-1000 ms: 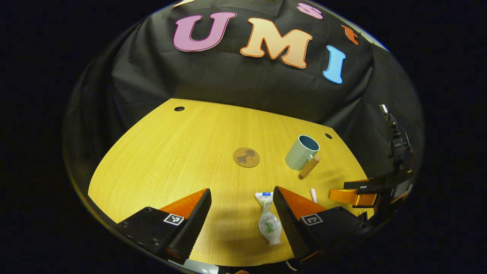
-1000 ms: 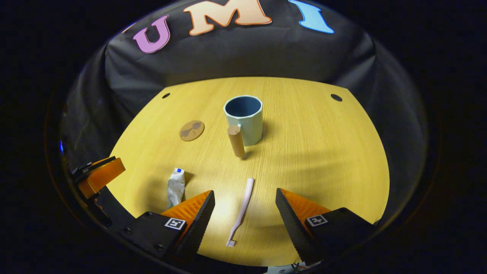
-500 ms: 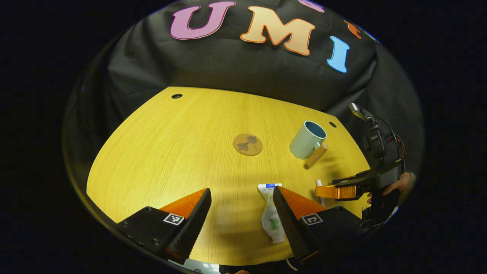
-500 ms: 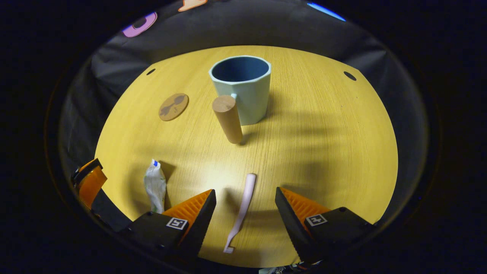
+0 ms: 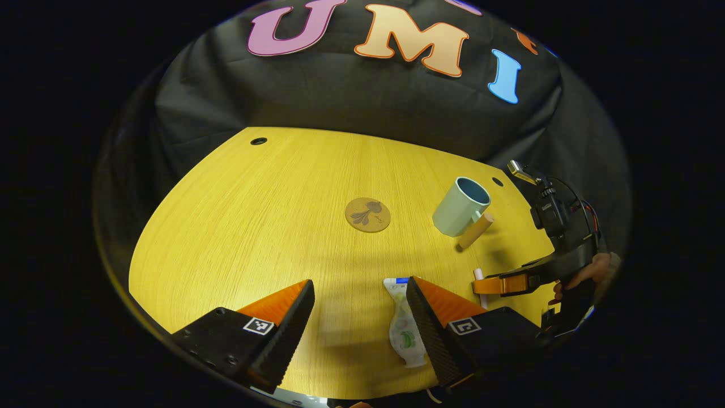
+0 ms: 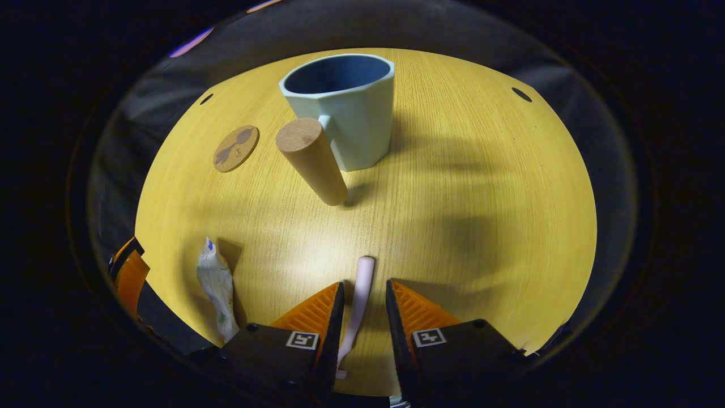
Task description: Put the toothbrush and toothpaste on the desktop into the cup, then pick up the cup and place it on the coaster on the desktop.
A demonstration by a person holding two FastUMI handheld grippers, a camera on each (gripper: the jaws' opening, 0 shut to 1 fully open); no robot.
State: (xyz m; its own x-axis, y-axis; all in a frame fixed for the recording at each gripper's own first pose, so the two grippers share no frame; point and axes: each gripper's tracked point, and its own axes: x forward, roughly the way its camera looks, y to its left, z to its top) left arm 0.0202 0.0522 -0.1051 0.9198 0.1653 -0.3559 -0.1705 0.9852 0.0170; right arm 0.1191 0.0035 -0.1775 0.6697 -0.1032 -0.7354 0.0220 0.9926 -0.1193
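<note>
A yellow wood-grain counter (image 6: pixel 481 170) carries everything. Straight ahead of the right tongs (image 6: pixel 362 309) stands the pale blue cup (image 6: pixel 348 110), upright, its wooden handle (image 6: pixel 311 161) slanting back toward them. The left tongs (image 5: pixel 359 309) hang spread wide and released above the counter, the crumpled toothpaste (image 5: pixel 403 326) lying just inside their right finger. The round coaster (image 5: pixel 367 214) sits farther ahead of the left tongs, left of the cup. The right tongs have narrowed around the pink toothbrush (image 6: pixel 358 300), which lies flat between the fingers; whether both fingers press it cannot be told.
</note>
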